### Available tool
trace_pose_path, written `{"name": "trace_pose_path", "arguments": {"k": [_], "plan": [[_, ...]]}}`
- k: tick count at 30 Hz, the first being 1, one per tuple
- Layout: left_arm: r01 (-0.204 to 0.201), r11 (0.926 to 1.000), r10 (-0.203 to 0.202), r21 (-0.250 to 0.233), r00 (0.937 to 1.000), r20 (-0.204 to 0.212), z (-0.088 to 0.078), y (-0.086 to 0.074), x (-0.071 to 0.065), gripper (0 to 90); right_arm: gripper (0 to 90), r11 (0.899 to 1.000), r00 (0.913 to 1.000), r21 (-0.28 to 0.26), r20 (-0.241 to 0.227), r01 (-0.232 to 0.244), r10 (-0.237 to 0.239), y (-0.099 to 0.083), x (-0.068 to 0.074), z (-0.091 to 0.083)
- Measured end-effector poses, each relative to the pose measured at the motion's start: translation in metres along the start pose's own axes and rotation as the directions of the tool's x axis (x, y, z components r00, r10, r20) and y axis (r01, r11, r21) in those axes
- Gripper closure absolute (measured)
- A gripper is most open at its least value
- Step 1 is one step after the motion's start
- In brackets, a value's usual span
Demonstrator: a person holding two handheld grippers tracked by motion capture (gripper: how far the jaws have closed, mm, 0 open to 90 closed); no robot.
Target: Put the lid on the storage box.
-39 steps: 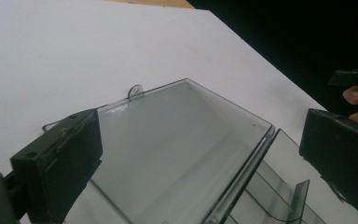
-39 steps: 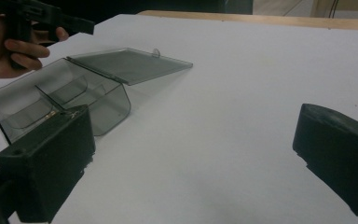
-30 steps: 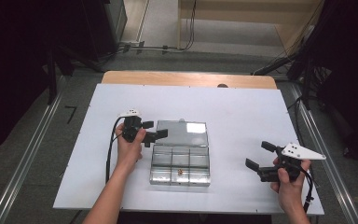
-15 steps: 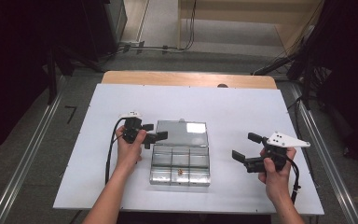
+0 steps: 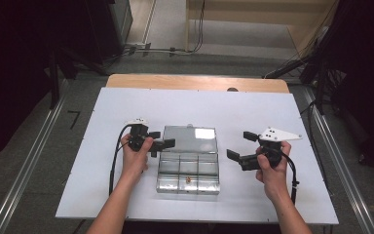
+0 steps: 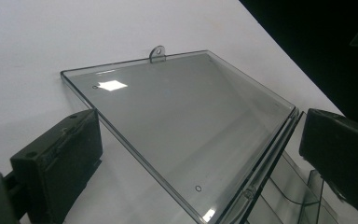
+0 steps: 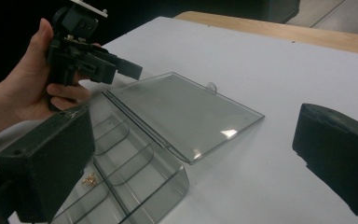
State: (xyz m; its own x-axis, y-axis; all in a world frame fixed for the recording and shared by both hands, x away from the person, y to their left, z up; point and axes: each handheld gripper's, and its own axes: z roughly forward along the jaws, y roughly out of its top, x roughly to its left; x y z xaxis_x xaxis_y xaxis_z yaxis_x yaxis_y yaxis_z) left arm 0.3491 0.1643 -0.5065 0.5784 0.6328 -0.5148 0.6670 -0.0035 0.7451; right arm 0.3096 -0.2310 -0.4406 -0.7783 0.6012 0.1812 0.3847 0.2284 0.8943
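The open clear compartment box (image 5: 189, 168) with its flat-lying lid (image 5: 190, 139) occupies mid-counter (image 5: 272, 107) between both tools; bare counter lies open all around it.

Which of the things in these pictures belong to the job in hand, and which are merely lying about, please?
Part of the job:
- clear compartment box, its lid lying open flat
- small gold piece in a compartment
- left gripper at the lid's edge, jaws open
- right gripper, jaws open, apart from the box

Lying about:
- white table
- wooden board behind it
- floor cables
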Motion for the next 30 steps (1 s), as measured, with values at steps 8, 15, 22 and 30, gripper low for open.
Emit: {"name": "trace_pose_path", "arguments": {"k": [8,15,22,30], "plan": [[0.0,0.9999,0.0,0.014,1.0,0.005,0.001,-0.004,-0.002,0.0,0.0,1.0,0.999,0.031,-0.045,-0.007,0.008,0.007,0.003,0.027],[0.03,0.9996,-0.03,-0.002,0.9995,-0.004,0.0,-0.005,-0.002,3.6,0.0,0.999,0.9988,0.04,-0.047,-0.015,0.017,0.007,0.003,0.042],[0.042,0.9991,-0.042,0.004,0.9987,-0.028,0.001,-0.005,-0.005,7.9,0.2,0.994,0.992,0.039,-0.073,-0.1,0.103,0.004,-0.008,0.05],[0.055,0.9983,-0.054,0.017,0.9971,-0.053,0.002,-0.007,-0.008,12.3,3.2,0.983,0.985,0.081,-0.042,-0.164,0.167,-0.002,-0.016,0.064]]}}
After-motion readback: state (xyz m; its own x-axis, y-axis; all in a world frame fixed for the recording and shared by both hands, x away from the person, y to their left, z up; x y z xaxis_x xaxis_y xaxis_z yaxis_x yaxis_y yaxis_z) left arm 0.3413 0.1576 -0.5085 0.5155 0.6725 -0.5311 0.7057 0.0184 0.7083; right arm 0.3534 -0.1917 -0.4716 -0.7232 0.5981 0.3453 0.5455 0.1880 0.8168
